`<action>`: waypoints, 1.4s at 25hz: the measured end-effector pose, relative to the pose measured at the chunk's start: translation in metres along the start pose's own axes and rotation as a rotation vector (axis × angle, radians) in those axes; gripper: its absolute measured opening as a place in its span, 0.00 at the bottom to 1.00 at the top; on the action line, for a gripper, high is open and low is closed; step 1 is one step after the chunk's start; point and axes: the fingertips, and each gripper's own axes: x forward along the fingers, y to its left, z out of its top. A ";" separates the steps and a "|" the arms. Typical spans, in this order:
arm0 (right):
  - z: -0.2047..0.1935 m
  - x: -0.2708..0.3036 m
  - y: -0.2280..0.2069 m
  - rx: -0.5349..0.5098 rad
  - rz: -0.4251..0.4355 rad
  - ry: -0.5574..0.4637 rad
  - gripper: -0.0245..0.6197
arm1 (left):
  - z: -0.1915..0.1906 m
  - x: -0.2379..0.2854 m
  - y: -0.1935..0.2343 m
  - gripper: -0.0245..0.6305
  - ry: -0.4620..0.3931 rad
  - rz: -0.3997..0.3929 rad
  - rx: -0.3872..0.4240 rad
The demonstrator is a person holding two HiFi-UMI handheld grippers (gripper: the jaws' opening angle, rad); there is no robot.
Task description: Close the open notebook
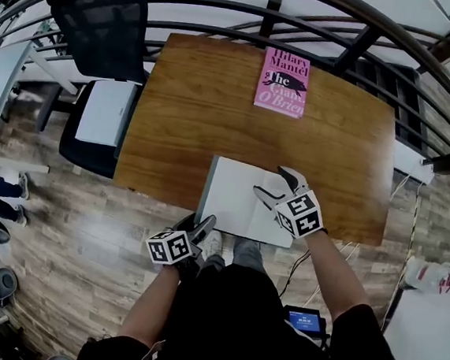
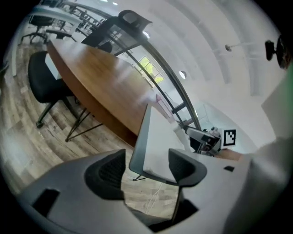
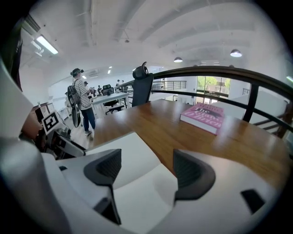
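A white notebook [image 1: 239,196] lies at the near edge of the wooden table [image 1: 184,108], white page up, with a grey cover edge along its left side. My left gripper [image 1: 199,224] is at the notebook's near left corner. In the left gripper view that corner [image 2: 153,137] sits between the spread jaws of this gripper [image 2: 146,167], and the pads do not press on it. My right gripper [image 1: 276,182] hovers open over the right part of the page [image 3: 132,155]. Nothing is held between the jaws of the right gripper [image 3: 149,169].
A pink book [image 1: 283,81] lies at the table's far edge, next to a dark railing [image 1: 334,35]. A black office chair [image 1: 104,37] stands at the table's left end. A person [image 3: 80,103] stands in the distance beyond the table.
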 end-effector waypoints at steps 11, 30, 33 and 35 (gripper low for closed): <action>-0.016 -0.078 0.011 0.168 -0.086 -0.100 0.56 | 0.019 -0.003 -0.013 0.23 -0.015 -0.055 0.064; -0.034 -0.181 0.011 0.273 -0.159 -0.277 0.53 | 0.031 -0.020 -0.160 0.15 -0.107 -0.152 0.559; -0.038 -0.198 0.008 0.259 -0.145 -0.294 0.53 | 0.020 -0.013 -0.183 0.16 -0.108 -0.165 0.587; -0.042 -0.210 0.005 0.240 -0.146 -0.303 0.53 | 0.012 -0.007 -0.197 0.17 -0.105 -0.171 0.612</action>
